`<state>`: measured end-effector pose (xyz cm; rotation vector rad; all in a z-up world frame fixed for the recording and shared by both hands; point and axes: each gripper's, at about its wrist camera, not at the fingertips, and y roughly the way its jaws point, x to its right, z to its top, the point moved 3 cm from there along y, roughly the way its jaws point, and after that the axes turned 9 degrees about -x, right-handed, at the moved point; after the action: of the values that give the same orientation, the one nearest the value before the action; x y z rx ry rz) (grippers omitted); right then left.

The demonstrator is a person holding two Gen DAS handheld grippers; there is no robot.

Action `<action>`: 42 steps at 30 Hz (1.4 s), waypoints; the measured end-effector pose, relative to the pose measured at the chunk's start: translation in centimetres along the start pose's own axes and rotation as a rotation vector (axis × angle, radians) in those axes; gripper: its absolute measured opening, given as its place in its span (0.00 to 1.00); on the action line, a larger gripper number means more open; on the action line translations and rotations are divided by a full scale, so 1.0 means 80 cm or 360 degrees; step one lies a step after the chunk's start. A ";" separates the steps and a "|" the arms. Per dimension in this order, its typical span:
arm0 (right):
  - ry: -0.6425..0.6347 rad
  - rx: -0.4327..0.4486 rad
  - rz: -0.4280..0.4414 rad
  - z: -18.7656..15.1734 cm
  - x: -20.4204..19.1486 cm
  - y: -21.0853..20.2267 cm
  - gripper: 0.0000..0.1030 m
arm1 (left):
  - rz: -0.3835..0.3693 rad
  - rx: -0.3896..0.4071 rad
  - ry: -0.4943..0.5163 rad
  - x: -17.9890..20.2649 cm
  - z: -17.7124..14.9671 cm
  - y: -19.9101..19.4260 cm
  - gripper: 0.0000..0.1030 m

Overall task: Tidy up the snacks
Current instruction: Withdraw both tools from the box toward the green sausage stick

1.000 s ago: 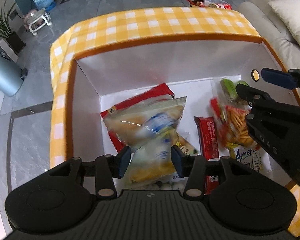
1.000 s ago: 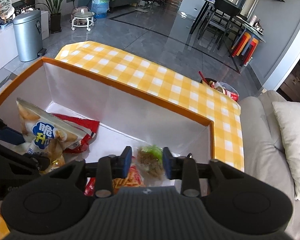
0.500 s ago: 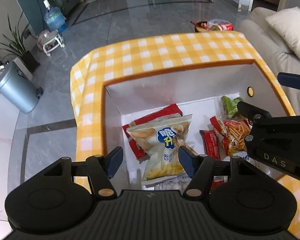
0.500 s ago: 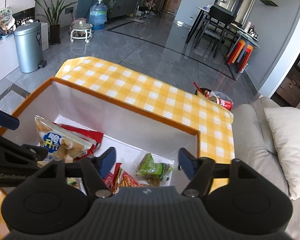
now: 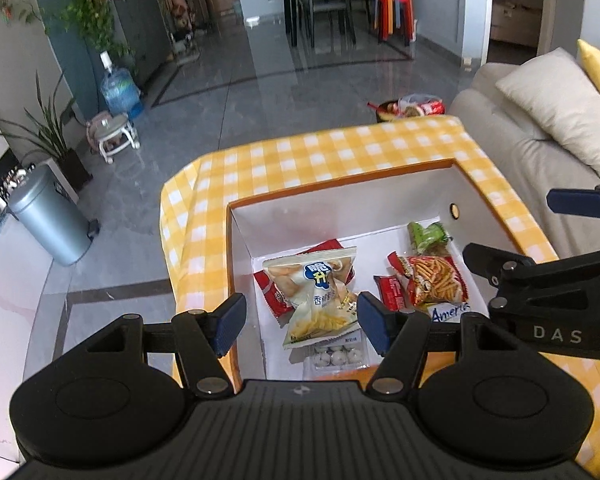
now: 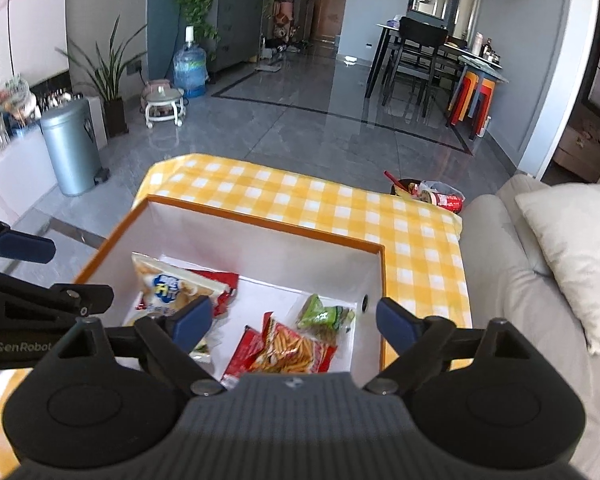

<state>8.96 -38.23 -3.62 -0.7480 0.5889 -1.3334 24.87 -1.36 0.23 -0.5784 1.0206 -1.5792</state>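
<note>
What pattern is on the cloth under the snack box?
The cloth has a yellow and white check, clearest in the right wrist view.

Snack packets [image 5: 320, 292] in box [image 5: 340, 196]

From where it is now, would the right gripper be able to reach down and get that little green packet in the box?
Probably yes. The green packet lies alone on the floor of the open-topped box, nothing on top of it. The right gripper hovers above it, empty, its jaws opening. The near box wall may crowd one finger.
</note>
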 end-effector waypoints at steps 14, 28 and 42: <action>0.0201 0.0009 0.0034 -0.118 0.026 -0.061 0.88 | -0.0103 0.0033 -0.0005 0.031 -0.079 -0.045 0.74; 0.0450 -0.0187 0.0013 -0.240 0.068 -0.055 0.86 | -0.0295 -0.0036 0.0029 0.099 -0.147 -0.031 0.73; 0.0412 -0.0309 0.0017 -0.286 0.072 -0.015 0.66 | -0.0499 -0.0204 -0.0069 0.132 -0.185 0.013 0.69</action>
<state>-8.21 -47.28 -17.08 -0.7321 0.9382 -1.3862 10.71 -6.94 -9.78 -0.8921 1.0408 -1.7728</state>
